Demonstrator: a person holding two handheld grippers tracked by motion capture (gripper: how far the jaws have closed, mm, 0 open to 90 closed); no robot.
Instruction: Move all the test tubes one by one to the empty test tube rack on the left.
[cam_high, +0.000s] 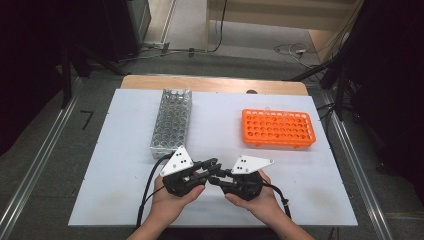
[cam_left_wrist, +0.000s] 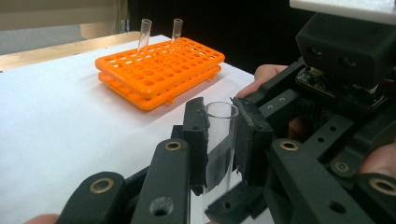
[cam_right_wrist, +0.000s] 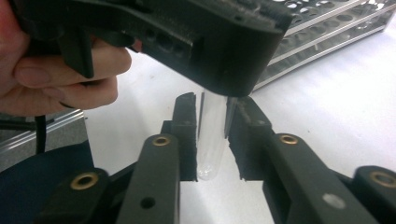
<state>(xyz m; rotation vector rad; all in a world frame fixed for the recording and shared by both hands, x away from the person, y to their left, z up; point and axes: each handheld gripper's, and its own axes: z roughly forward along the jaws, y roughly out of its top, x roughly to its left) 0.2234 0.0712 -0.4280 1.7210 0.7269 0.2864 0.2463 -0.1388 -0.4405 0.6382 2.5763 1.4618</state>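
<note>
Glass tube (cam_left_wrist: 219, 140): one in hand, clear, open mouth up in the left gripper view, rounded bottom seen in the right gripper view (cam_right_wrist: 208, 140). It sits between both grippers above the near middle of the white board (cam_high: 125, 200).

Glass tubes in the orange rack: two (cam_left_wrist: 144, 32) (cam_left_wrist: 176, 29), upright, side by side in its far row.

Grippers: two, black, one in each hand, tips meeting.
- Left gripper (cam_high: 212, 165): jaws drawn fully in, pinching the tube near its mouth, pads pressed on both sides.
- Right gripper (cam_high: 214, 180): jaws nearly together around the lower part of the tube; the left pad lies against the glass, a thin gap shows at the right pad, so the hold looks loose.

Racks: two.
- Orange rack (cam_high: 278, 128): plastic, flat, many round holes, on the right half of the board; holds the two tubes noted above, other holes bare.
- Metal rack (cam_high: 172, 122): wire-and-plate, long, on the left half, its near end just beyond the left gripper; whether it holds tubes cannot be told.

Hands: two, entering from the near edge.
</note>
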